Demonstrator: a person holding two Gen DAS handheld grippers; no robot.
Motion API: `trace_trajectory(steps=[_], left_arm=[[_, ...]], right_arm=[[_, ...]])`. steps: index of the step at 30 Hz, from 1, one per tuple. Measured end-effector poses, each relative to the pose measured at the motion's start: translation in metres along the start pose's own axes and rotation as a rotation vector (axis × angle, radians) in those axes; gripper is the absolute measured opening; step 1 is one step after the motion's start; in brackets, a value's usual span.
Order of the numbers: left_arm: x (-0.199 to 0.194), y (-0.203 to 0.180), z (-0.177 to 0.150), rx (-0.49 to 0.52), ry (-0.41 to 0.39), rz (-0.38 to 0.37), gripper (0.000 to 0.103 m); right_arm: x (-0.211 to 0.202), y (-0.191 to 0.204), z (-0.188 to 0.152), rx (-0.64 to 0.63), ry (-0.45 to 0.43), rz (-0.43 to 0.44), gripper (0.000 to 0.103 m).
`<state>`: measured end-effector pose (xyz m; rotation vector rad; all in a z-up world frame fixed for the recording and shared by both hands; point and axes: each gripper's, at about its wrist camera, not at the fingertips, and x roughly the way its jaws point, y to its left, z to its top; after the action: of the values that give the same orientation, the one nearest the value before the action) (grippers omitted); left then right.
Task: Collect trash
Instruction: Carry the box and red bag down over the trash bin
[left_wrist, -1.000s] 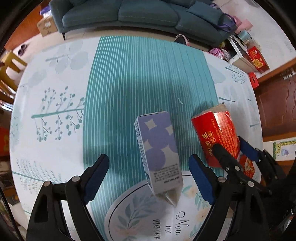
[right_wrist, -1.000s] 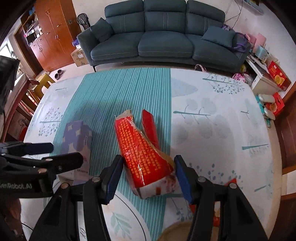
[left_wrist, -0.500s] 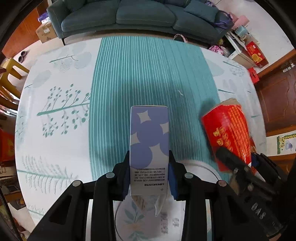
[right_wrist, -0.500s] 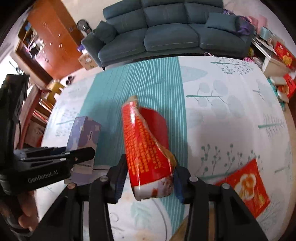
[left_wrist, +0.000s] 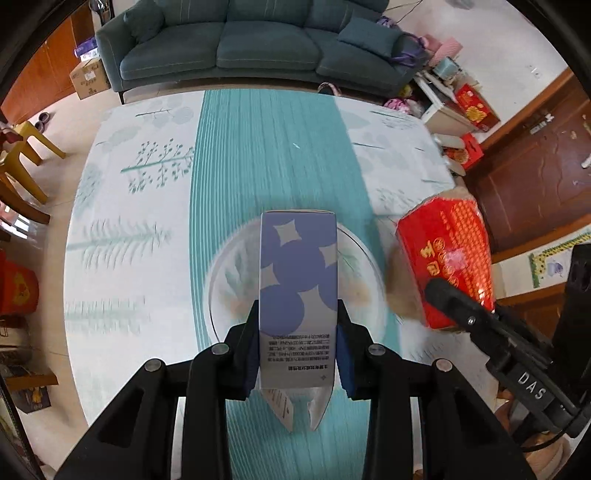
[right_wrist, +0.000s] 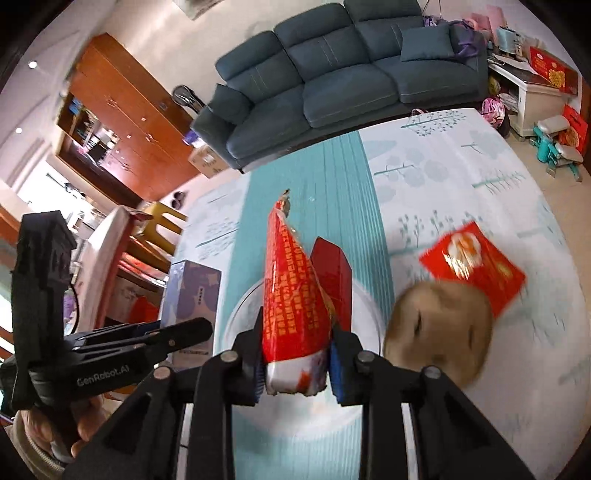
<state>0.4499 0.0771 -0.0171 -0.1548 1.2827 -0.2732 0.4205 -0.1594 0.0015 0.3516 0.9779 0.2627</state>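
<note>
My left gripper (left_wrist: 298, 354) is shut on a purple and white carton (left_wrist: 298, 288) and holds it above the table; the carton also shows in the right wrist view (right_wrist: 192, 295). My right gripper (right_wrist: 295, 369) is shut on a crumpled red wrapper (right_wrist: 295, 295), lifted above the table; the wrapper shows at the right of the left wrist view (left_wrist: 447, 258). A flat red packet (right_wrist: 472, 269) lies on the tablecloth to the right. A round tan basket-like thing (right_wrist: 439, 332), blurred, sits just right of my right gripper.
The table carries a white and teal patterned cloth (left_wrist: 273, 147) with a round printed emblem (left_wrist: 236, 280) below the carton. A teal sofa (left_wrist: 258, 48) stands beyond the far edge. Yellow chairs (left_wrist: 22, 155) stand at the left, boxes and clutter (left_wrist: 469, 107) at the right.
Both grippers closed on their items a second ago, the left on the carton and the right on the red wrapper. Both have since lifted them and pulled back over the round emblem.
</note>
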Motion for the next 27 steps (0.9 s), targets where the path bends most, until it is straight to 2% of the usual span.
trace_trajectory(steps=[10, 18, 24, 27], left_arm=[[-0.088, -0.061, -0.128, 0.021, -0.077, -0.018, 0.033], [-0.115, -0.113, -0.232, 0.029, -0.086, 0.008, 0.033], [-0.120, -0.143, -0.299, 0.030, -0.053, 0.031, 0.033], [-0.116, -0.149, -0.320, 0.026, -0.019, 0.042, 0.033]], right_arm=[[-0.116, -0.007, -0.109, 0.010, -0.040, 0.078, 0.027], [-0.200, -0.042, -0.198, 0.008, -0.069, 0.104, 0.026], [-0.222, -0.062, -0.252, -0.019, -0.017, 0.112, 0.026], [-0.225, -0.069, -0.274, -0.015, 0.019, 0.125, 0.027]])
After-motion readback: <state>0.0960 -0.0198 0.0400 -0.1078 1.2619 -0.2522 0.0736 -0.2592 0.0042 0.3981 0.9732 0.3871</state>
